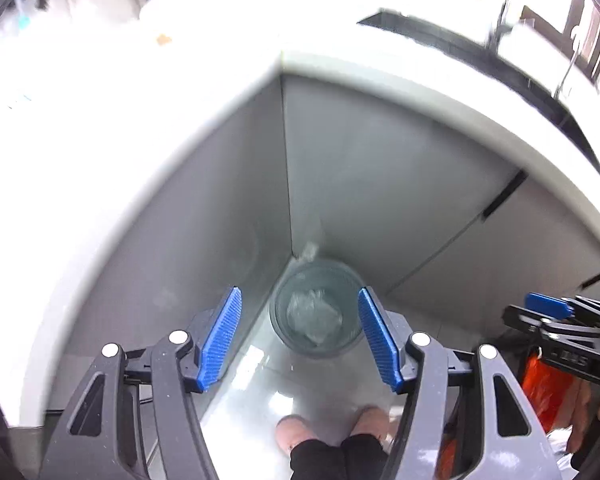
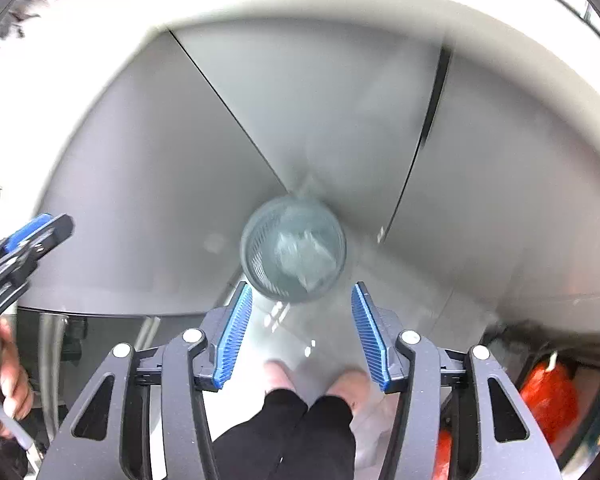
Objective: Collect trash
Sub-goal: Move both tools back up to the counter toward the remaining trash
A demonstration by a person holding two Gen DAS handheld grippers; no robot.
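Note:
A round grey trash bin (image 1: 317,309) stands on the floor at the corner of the grey cabinets, with crumpled clear plastic (image 1: 314,316) inside. It also shows in the right wrist view (image 2: 293,249), with the plastic (image 2: 305,257) in it. My left gripper (image 1: 300,312) is open and empty, high above the bin. My right gripper (image 2: 302,304) is open and empty, above the bin's near side. The right gripper also shows at the right edge of the left wrist view (image 1: 548,307), and the left gripper shows at the left edge of the right wrist view (image 2: 32,232).
A white countertop (image 1: 100,128) wraps over the grey cabinet fronts (image 2: 308,112). An orange bag (image 2: 548,396) lies on the floor at the lower right, also in the left wrist view (image 1: 544,388). The person's feet (image 1: 296,432) stand on the glossy floor below the bin.

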